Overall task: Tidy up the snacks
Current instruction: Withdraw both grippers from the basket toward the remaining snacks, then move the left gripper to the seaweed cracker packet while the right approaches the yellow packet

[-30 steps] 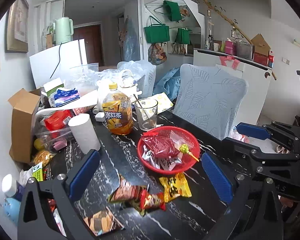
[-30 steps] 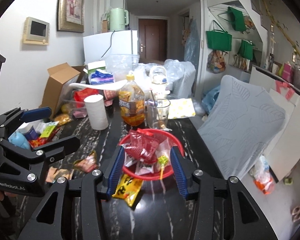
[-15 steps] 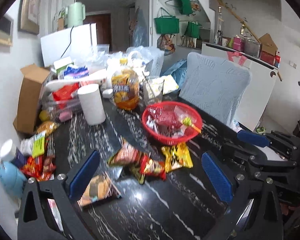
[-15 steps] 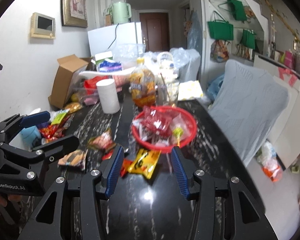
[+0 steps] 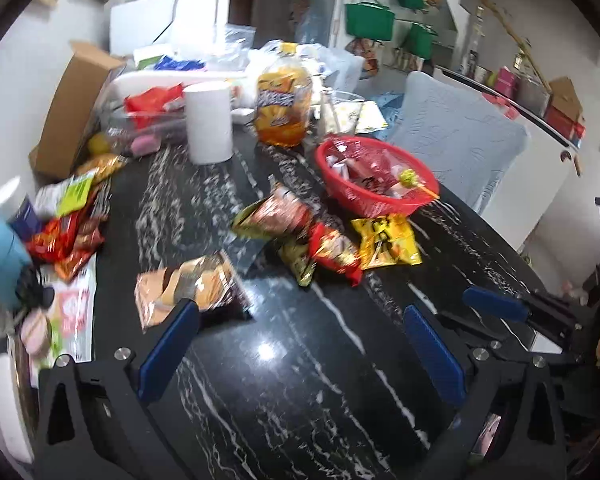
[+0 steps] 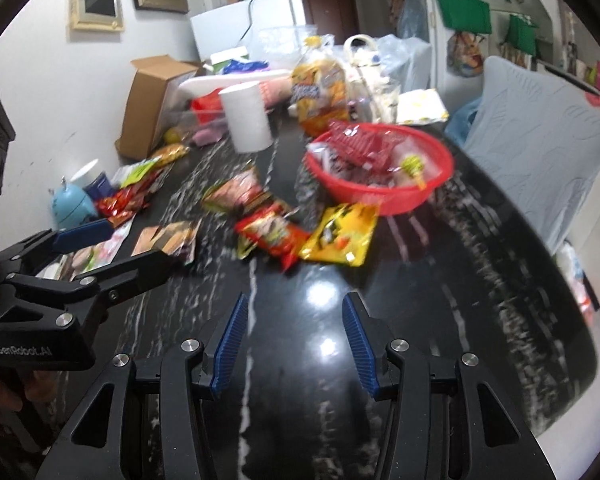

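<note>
While both my tongs hung over the black marble table, my left gripper stood wide open and empty, and my right gripper stood partly open, nothing between its pads. Ahead sat the red basket, already holding wrapped snacks. A yellow packet lay just beside it, a red packet touching that, and a tan packet near my left finger.

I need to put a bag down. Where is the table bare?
Bare: the near black table, between the grippers and the yellow packet. Also the strip right of the red basket. Crowded: the far end around the paper roll, and the left edge.
</note>
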Tool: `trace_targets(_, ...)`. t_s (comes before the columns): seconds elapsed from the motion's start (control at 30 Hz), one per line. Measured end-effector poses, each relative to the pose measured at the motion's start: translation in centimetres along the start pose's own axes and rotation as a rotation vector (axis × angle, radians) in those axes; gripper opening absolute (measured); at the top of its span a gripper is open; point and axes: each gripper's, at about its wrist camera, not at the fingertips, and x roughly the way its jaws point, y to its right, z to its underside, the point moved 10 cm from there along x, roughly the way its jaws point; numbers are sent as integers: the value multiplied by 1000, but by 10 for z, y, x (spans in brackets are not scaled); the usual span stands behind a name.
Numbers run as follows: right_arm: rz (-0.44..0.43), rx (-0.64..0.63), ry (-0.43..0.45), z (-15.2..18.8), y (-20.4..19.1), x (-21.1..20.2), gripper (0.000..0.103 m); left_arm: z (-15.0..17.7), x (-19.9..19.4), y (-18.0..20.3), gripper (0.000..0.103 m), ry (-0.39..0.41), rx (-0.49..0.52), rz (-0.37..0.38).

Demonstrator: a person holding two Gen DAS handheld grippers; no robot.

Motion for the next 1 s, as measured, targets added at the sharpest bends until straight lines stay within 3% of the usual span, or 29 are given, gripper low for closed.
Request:
trace_targets(0.27, -57, -40, -16, 4, -27, 23, 49, 19, 7, -44, 103, -25, -117, -63)
trace_targets(0.67, -106, -81, -61, -10, -49, 60, 49, 2, 35, -82, 103, -53, -162, -117)
trace_targets(0.87, -102, -73, -81, -18, -44, 74, 49, -16, 54, -91, 103, -80, -91, -131)
trace_targets(1.0, -105, -65, -98, -21, -40, 82, 49, -26, 70, -87, 103, -128, -24, -62)
